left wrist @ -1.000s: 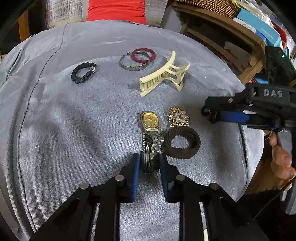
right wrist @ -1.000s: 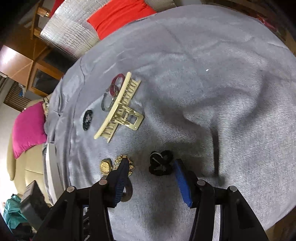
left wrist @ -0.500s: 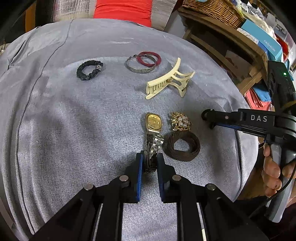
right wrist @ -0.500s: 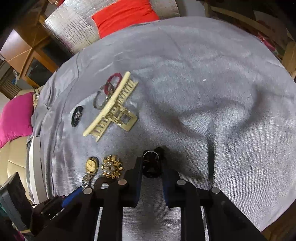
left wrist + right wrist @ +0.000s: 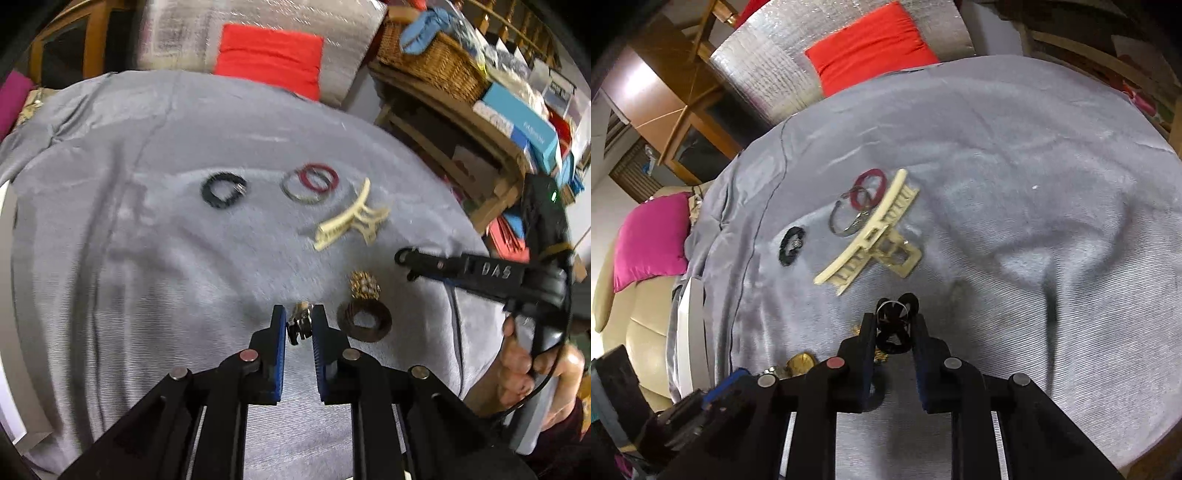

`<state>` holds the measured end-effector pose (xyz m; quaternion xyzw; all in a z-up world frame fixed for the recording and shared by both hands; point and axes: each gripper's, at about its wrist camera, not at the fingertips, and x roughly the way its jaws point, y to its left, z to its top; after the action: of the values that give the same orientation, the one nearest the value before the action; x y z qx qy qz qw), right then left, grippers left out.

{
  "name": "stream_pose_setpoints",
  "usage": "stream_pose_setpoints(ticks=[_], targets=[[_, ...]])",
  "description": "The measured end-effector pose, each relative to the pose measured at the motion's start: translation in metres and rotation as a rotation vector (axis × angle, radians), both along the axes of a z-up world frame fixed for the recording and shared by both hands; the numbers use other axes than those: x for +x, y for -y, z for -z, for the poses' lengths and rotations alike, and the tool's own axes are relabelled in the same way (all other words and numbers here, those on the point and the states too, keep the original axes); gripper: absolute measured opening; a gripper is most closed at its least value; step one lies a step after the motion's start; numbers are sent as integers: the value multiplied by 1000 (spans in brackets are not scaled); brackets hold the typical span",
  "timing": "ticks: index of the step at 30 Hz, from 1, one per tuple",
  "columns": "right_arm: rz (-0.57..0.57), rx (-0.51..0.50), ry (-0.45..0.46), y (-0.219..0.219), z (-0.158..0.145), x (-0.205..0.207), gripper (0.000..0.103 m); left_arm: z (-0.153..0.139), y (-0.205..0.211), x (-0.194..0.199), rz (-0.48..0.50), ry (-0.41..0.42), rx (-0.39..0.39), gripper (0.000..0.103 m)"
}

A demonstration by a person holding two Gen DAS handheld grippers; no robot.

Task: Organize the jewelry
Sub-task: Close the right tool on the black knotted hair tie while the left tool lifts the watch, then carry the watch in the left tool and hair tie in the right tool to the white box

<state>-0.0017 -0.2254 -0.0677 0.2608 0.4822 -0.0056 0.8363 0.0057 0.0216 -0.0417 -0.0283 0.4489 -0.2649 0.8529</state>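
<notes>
My left gripper (image 5: 300, 323) is shut on the metal watch (image 5: 300, 325), held by its band and lifted above the grey cloth (image 5: 147, 277). My right gripper (image 5: 895, 325) is shut on a small black hair clip with a ring (image 5: 894, 325), also lifted. On the cloth lie a brown hair tie (image 5: 365, 320), a gold pearl brooch (image 5: 365, 285), a cream claw clip (image 5: 351, 218), red and silver bangles (image 5: 312, 181) and a black scrunchie (image 5: 222, 190). The claw clip (image 5: 873, 236), bangles (image 5: 860, 201) and scrunchie (image 5: 792, 245) show in the right wrist view too.
The cloth covers a round table. A red cushion (image 5: 269, 55) on a chair stands behind it. Wooden shelves with a basket (image 5: 436, 55) and boxes stand at the right. A pink cushion (image 5: 650, 240) lies on a sofa at the left.
Both grippers closed on their items and lifted them: the left took the watch up off the cloth, the right took the black clip up. Both views pulled back and tilted upward.
</notes>
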Motion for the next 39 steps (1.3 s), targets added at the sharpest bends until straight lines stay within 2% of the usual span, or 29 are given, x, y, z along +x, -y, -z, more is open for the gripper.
stream_pose_setpoints(ticks=[9,24,34,39], targets=[[-39,17,15,-21,-2,0,20,-10,-37,5,-96,6,-47,13],[-83,29,31,-43,-3,5,20,-39,-87,-6,-230,81,-115,13],[-130,32,74,-68,-10,5,20,-82,-164,-27,-383,219,-148,13],[-191,49,121,-101,-15,9,20,-85,-204,-42,-477,243,-117,13]])
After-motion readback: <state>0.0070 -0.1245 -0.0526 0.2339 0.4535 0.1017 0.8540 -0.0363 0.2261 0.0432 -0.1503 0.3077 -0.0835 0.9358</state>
